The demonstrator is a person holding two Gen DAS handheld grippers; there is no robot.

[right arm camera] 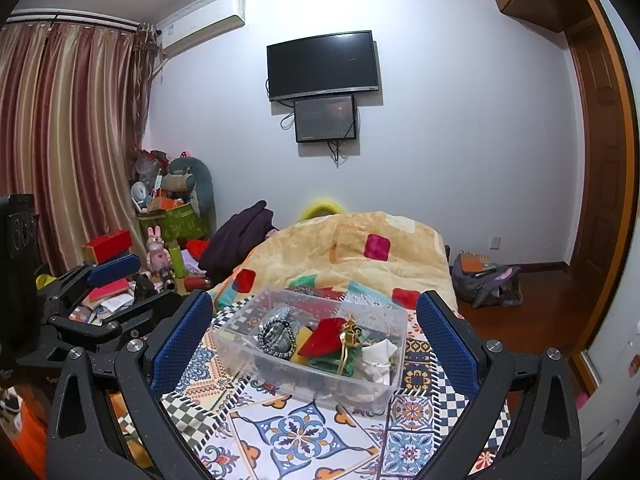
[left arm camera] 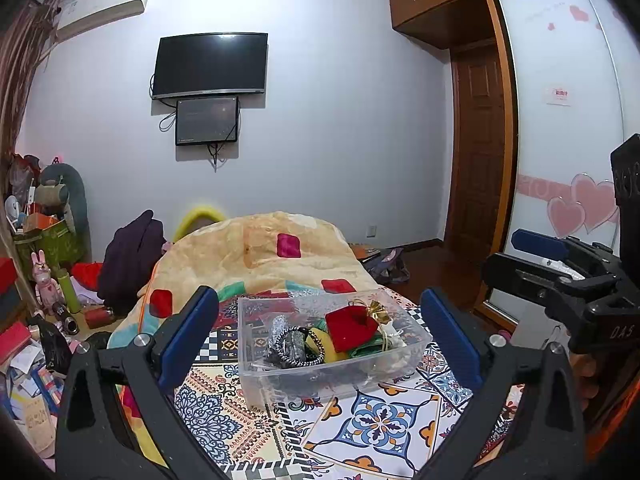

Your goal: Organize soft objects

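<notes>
A clear plastic box [left arm camera: 256, 384] [right arm camera: 240, 350] stands on a patterned cloth [left arm camera: 376, 420] [right arm camera: 296, 436] on the bed. In it lie a red velvet pouch [left arm camera: 350, 328] [right arm camera: 324, 336] with a gold bow [left arm camera: 378, 310] [right arm camera: 350, 334], a black-and-white braided ring [left arm camera: 298, 346] [right arm camera: 276, 338], yellow and green soft pieces [left arm camera: 320, 346] and a white piece [right arm camera: 380, 356]. My left gripper [left arm camera: 320, 336] is open and empty, its jaws framing the box. My right gripper [right arm camera: 314, 338] is open and empty, also framing the box. Each gripper shows at the edge of the other's view [left arm camera: 560, 272] [right arm camera: 100, 280].
A folded yellow quilt [left arm camera: 260, 252] [right arm camera: 360, 248] lies behind the box. Clutter of boxes, toys and bottles fills the floor on the left [left arm camera: 52, 300] [right arm camera: 160, 256]. A backpack [right arm camera: 484, 280] lies on the wooden floor at right. A wardrobe door [left arm camera: 560, 120] stands at right.
</notes>
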